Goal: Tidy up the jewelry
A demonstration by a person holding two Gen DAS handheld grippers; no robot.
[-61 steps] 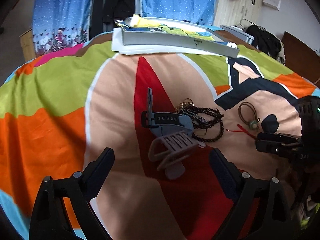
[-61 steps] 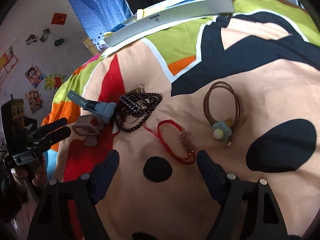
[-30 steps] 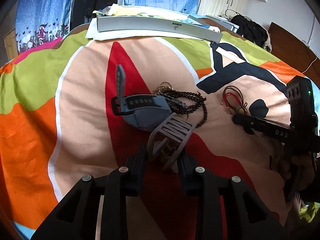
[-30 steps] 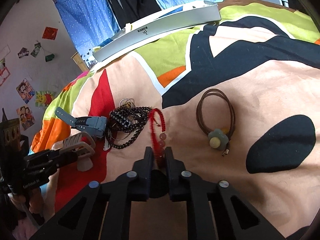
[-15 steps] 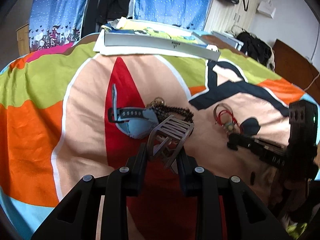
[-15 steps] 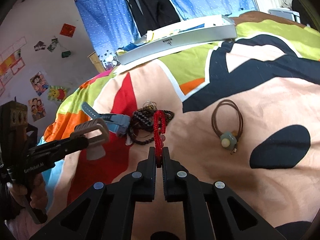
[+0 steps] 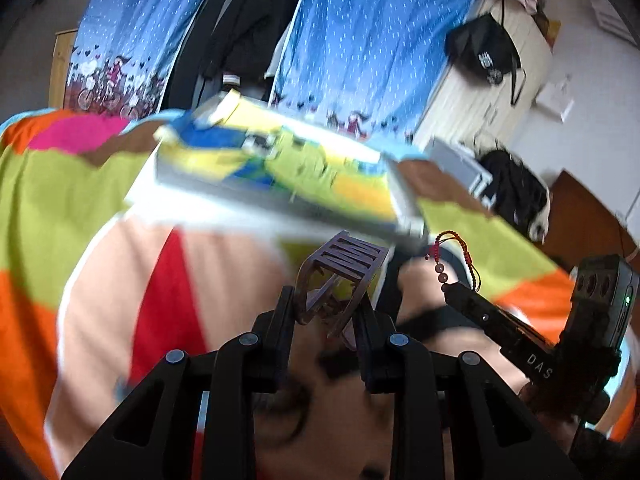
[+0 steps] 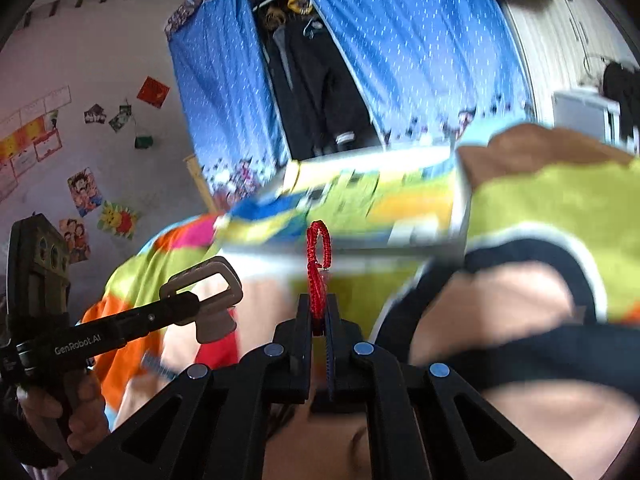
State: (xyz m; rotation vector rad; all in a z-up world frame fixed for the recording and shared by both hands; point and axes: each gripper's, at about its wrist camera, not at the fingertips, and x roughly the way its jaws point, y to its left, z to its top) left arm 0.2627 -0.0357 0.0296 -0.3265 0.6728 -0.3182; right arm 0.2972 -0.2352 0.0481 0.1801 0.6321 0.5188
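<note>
My left gripper (image 7: 325, 309) is shut on a grey-mauve hair claw clip (image 7: 344, 270), held in the air above the bed; the same clip (image 8: 208, 284) shows at the left of the right wrist view. My right gripper (image 8: 318, 312) is shut on a red braided bracelet (image 8: 318, 256) that stands up from between its fingers. In the left wrist view that bracelet (image 7: 454, 256) hangs from the right gripper's tip, just right of the clip. Both grippers face a flat box with a colourful lid (image 7: 280, 172), also the box (image 8: 360, 204) ahead in the right wrist view. The other jewelry is out of sight.
A bright patchwork bedspread (image 7: 56, 200) covers the bed below. Blue dotted curtains (image 7: 360, 40) and dark hanging clothes (image 7: 248, 24) stand behind the box. A white cabinet with a black bag (image 7: 484, 52) is at the right. A hand (image 8: 80, 404) grips the left tool.
Both grippers have lifted off the bed and swung forward toward the colourful box, carrying the claw clip and the red bracelet. The remaining jewelry has dropped out of view; the picture is motion-blurred.
</note>
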